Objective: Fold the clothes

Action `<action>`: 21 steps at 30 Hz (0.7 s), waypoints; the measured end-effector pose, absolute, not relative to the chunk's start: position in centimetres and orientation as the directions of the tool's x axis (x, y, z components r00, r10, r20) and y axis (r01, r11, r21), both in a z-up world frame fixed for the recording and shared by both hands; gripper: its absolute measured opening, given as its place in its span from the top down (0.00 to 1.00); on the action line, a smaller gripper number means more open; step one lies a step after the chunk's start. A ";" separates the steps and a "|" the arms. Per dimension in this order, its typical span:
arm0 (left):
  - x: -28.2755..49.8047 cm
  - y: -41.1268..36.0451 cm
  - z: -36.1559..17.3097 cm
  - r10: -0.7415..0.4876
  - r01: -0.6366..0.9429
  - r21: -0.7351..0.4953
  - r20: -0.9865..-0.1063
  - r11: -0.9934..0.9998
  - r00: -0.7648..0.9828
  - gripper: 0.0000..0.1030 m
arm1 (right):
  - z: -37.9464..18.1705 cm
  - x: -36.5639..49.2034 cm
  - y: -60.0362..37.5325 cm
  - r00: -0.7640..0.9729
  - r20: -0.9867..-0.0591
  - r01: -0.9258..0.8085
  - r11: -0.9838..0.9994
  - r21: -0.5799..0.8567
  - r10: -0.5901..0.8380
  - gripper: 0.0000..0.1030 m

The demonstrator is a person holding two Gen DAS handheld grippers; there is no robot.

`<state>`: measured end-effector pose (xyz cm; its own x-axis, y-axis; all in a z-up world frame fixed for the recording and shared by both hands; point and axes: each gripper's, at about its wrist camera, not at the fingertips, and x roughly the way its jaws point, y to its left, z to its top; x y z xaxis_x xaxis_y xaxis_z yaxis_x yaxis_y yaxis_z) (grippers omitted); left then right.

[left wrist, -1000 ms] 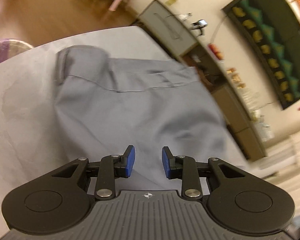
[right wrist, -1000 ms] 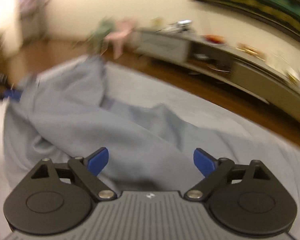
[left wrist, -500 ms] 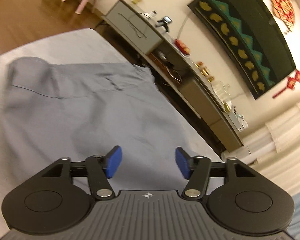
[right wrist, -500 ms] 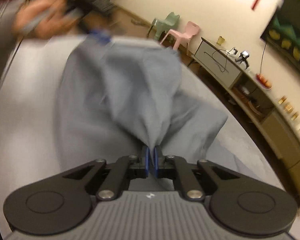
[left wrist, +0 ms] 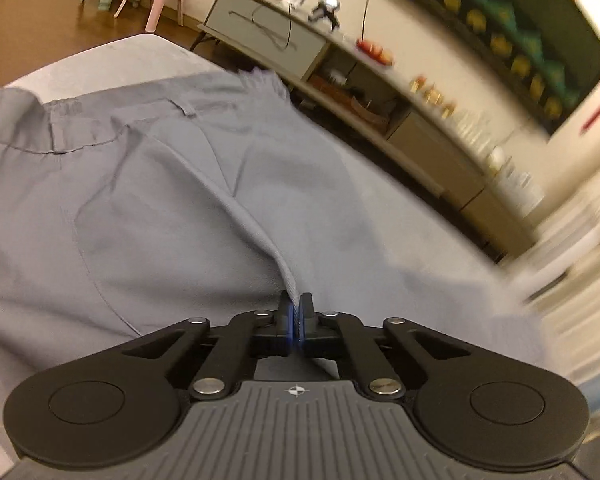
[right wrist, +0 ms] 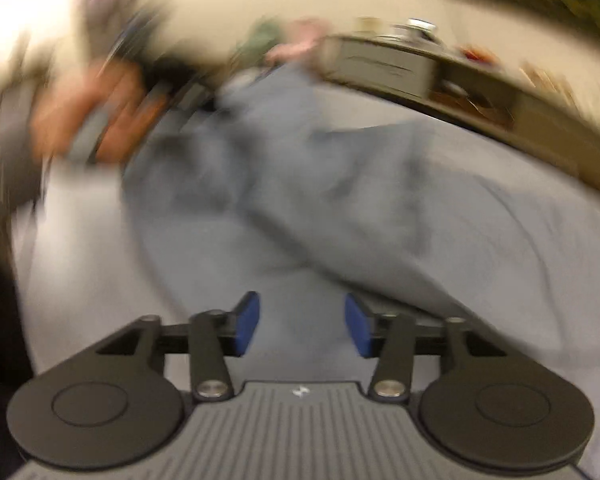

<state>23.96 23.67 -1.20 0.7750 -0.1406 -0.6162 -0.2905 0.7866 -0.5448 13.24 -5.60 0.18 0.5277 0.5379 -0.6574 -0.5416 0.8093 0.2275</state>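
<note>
Here the grey trousers [left wrist: 148, 200] lie spread over the grey bench [left wrist: 100, 60], reaching its far edge. The left hand-held gripper [left wrist: 296, 312] pinches a raised fold of them. The right hand-held gripper [right wrist: 302, 324] is opening, its pads off the cloth.

The whole right wrist view is smeared by motion. Left of the grey cotton trousers [right wrist: 284, 200], a person's hand [right wrist: 80, 120] is only a blur. Beyond the trousers, the small things on the long low cabinet [left wrist: 420, 136] are too blurred to tell.
</note>
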 end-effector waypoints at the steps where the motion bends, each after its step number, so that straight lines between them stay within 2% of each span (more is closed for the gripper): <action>1: 23.0 24.5 -0.6 -0.152 -0.277 -0.575 -0.586 0.770 0.796 1.00 | 0.6 14.1 -8.7 0.566 -0.628 -0.452 0.838 0.304 0.534 0.46; 3: 20.8 25.8 0.5 -0.158 -0.250 -0.600 -0.543 0.760 0.825 1.00 | 0.9 16.2 -15.2 0.653 -0.585 -0.239 0.864 0.443 0.481 0.35; 5: 19.7 27.0 0.1 -0.169 -0.251 -0.613 -0.544 0.749 0.822 1.00 | -0.4 18.6 -21.6 0.711 -0.610 0.032 0.850 0.526 0.350 0.33; 7: 19.7 27.2 -0.6 -0.171 -0.263 -0.603 -0.566 0.753 0.807 1.00 | -2.2 21.4 -26.1 0.715 -0.650 0.210 0.807 0.552 0.259 0.32; 9: 19.9 27.0 -0.9 -0.169 -0.267 -0.593 -0.576 0.760 0.800 1.00 | -3.6 23.8 -28.8 0.716 -0.671 0.325 0.759 0.564 0.192 0.32; 12: 20.6 26.3 -0.6 -0.161 -0.260 -0.580 -0.574 0.772 0.803 1.00 | -6.0 26.4 -29.6 0.707 -0.682 0.400 0.689 0.604 0.187 0.33; 14: 20.9 26.1 -0.6 -0.157 -0.257 -0.569 -0.578 0.781 0.801 1.00 | -7.3 27.7 -28.5 0.716 -0.673 0.412 0.668 0.620 0.185 0.38; 15: 21.0 26.1 -0.8 -0.159 -0.257 -0.566 -0.582 0.783 0.798 1.00 | -7.5 28.1 -28.1 0.727 -0.660 0.392 0.675 0.625 0.188 0.48; 16: 21.2 26.0 -1.0 -0.158 -0.258 -0.561 -0.586 0.787 0.795 1.00 | -7.6 28.4 -27.7 0.738 -0.646 0.370 0.684 0.629 0.195 0.78; 17: 21.4 25.8 -1.1 -0.150 -0.259 -0.553 -0.587 0.792 0.795 1.00 | -7.7 28.8 -27.3 0.748 -0.632 0.347 0.693 0.632 0.202 0.95; 19: 21.4 26.0 -0.5 -0.120 -0.265 -0.550 -0.566 0.792 0.816 1.00 | -5.9 29.4 -26.3 0.809 -0.562 0.267 0.745 0.611 0.170 0.99; 21: 19.9 26.9 0.9 -0.075 -0.264 -0.583 -0.491 0.768 0.868 1.00 | -1.9 27.6 -25.7 0.876 -0.453 0.169 0.776 0.607 0.164 0.99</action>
<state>19.88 26.91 0.88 0.8678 -0.0747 -0.4913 -0.2642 0.7679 -0.5835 27.62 -25.71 -1.88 0.8761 0.1639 -0.4534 0.1689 0.7764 0.6071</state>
